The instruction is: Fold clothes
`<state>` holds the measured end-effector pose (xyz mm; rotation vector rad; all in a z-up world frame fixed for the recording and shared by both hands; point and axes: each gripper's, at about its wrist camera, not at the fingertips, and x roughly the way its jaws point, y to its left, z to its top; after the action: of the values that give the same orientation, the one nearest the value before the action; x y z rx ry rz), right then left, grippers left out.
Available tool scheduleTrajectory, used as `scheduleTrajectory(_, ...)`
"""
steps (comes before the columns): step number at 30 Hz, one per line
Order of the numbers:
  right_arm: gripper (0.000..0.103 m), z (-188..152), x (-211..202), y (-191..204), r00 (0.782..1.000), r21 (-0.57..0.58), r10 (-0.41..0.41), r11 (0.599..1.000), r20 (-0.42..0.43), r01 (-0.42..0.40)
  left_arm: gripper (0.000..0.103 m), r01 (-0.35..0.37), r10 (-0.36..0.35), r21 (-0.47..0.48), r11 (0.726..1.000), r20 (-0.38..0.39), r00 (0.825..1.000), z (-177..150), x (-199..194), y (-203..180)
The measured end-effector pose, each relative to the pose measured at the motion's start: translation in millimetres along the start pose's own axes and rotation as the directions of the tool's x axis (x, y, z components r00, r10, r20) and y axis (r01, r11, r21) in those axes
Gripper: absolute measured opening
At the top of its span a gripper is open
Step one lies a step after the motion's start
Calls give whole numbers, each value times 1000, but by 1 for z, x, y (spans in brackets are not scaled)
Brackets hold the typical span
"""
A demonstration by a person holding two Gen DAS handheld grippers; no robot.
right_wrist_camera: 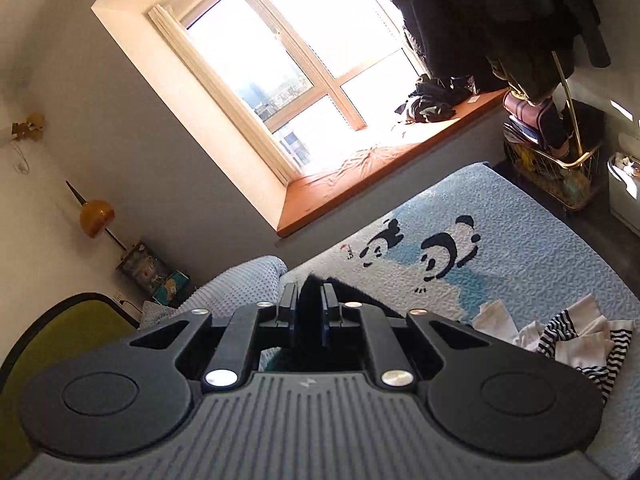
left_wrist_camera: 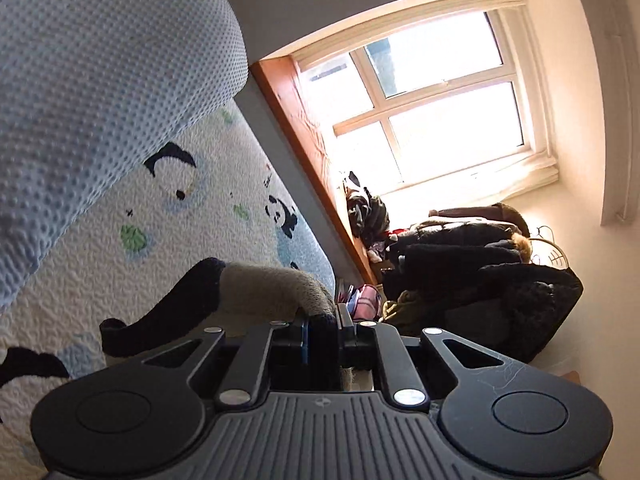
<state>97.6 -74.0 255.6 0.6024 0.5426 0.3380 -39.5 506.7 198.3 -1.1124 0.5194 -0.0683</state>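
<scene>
A dark navy and beige knitted garment [left_wrist_camera: 248,292], probably a sweater, hung lifted above a bed, pinched at two places so that it could be spread out for folding. In the left wrist view, the left gripper [left_wrist_camera: 325,320] had its jaws nearly closed on a dark edge of the knit, while the beige body and a navy sleeve trailed away to the left over the panda-print quilt [left_wrist_camera: 120,280]. In the right wrist view, the right gripper [right_wrist_camera: 311,300] was likewise almost fully closed, with a tuft of the dark fabric squeezed between its pads; the rest of the garment was hidden below the tool. Both tools pointed slightly downward toward the bed, apparently holding the garment up so that it would hang straight. A pale blue dotted blanket [left_wrist_camera: 100,80] lay bunched near the head of the bed. A crumpled striped garment [right_wrist_camera: 576,344] waited on the quilt to the right, well apart from the grippers, likely still to be folded.
</scene>
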Motion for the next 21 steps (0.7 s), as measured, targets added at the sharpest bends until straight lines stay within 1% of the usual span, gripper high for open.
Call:
scheduleTrajectory(1, 5, 7, 4, 6, 1000, -5, 13, 1000, 3, -13, 13, -1, 1, 19, 1000, 23, 1000, 8, -5, -11)
scheduleTrajectory(3, 0, 17, 8, 16, 999, -22, 45, 999, 19, -45, 13, 1, -3, 41, 999, 54, 999, 19, -13, -25)
scheduleTrajectory(4, 0, 18, 10, 19, 999, -43, 47, 998, 25, -46, 13, -2, -2, 53, 999, 67, 998, 23, -18, -30)
scheduleTrajectory(5, 0, 16, 12, 20, 999, -69, 40, 997, 17, -39, 13, -11, 7, 66, 998, 65, 998, 23, -19, -31)
scheduleTrajectory(6, 0, 11, 15, 19, 999, -91, 38, 995, -8, -39, 13, -30, 27, 77, 997, 48, 998, 19, -20, -28)
scheduleTrajectory(8, 0, -9, 24, 8, 997, -106, 13, 994, -71, -21, 13, -82, 82, 56, 995, -7, 997, 1, -15, -6)
scheduleTrajectory(10, 0, -50, 36, -14, 986, -100, -16, 995, -166, -1, 9, -135, 137, 33, 990, -67, 988, -25, -11, 26)
scheduleTrajectory(12, 0, -96, 49, -40, 964, -73, -53, 997, -262, 35, 9, -190, 189, 3, 982, -114, 975, -58, -9, 68)
scheduleTrajectory(13, 0, -119, 56, -55, 948, -51, -73, 997, -308, 61, 2, -217, 213, -17, 976, -135, 968, -75, -11, 90)
scheduleTrajectory(16, 0, -183, 78, -97, 896, 10, -130, 989, -425, 148, 1, -320, 308, -39, 947, -174, 935, -116, -10, 148)
scheduleTrajectory(17, 1, -202, 85, -112, 880, 38, -145, 983, -453, 181, 1, -342, 328, -52, 938, -181, 927, -125, -9, 164)
scheduleTrajectory(19, 2, -235, 98, -138, 858, 94, -161, 967, -488, 235, 3, -362, 349, -48, 931, -176, 921, -139, -10, 188)
scheduleTrajectory(20, 4, -245, 101, -147, 855, 111, -164, 962, -492, 248, 5, -372, 362, -30, 928, -166, 917, -144, -11, 196)
scheduleTrajectory(21, 5, -254, 107, -156, 854, 134, -163, 956, -493, 260, 11, -381, 374, -18, 924, -155, 914, -149, -12, 202)
